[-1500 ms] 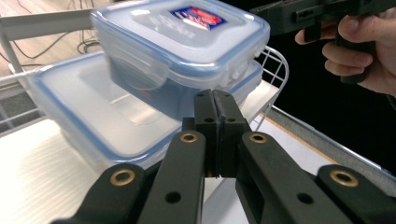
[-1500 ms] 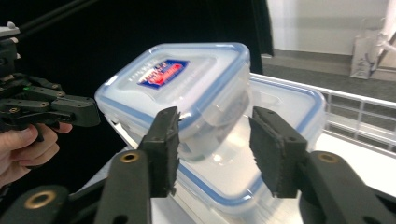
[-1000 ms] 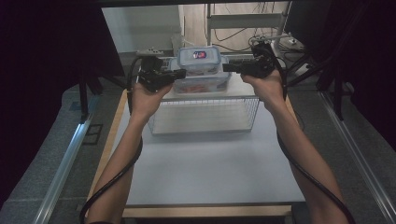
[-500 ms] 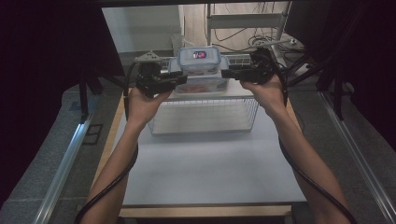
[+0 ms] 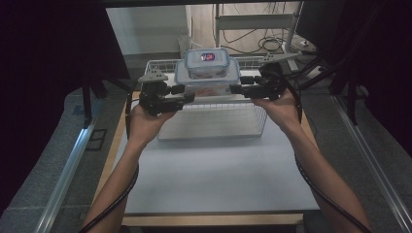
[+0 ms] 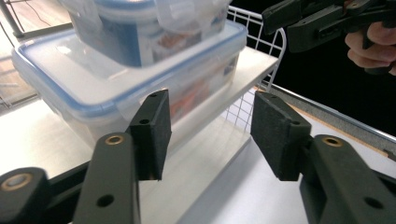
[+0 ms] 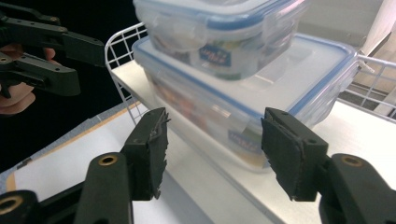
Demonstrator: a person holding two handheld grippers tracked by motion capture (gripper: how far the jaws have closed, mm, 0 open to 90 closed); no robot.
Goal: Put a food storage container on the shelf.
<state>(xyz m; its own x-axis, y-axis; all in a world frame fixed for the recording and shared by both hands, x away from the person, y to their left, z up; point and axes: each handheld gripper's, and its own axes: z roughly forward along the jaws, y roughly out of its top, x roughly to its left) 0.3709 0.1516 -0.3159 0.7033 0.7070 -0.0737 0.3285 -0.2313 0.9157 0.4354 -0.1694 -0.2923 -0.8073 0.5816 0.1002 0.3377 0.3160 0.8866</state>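
A small clear container with a blue-rimmed lid (image 5: 207, 62) sits stacked on a larger one (image 5: 208, 80), both on a white board in the wire basket (image 5: 214, 124). My left gripper (image 5: 187, 95) hangs just left of the stack and nearer to me. Its jaws have just been opening, and nothing is pressed between the pads (image 6: 152, 133). The large container (image 6: 93, 93) lies just beyond them. My right gripper (image 5: 236, 89) mirrors it on the right side. Its jaws have also just been opening, and they stand clear of the large container (image 7: 261, 93) and the small container (image 7: 215, 32).
The basket stands at the far half of the white table (image 5: 214, 179), whose wooden edge (image 5: 214, 221) runs along the near side. Dark curtains flank both sides. Cables and a shelf frame (image 5: 252, 22) lie behind the table.
Both grippers were against the sides of the large container. They now stand open, drawn back toward me and slightly lower. The stack stays in the basket.
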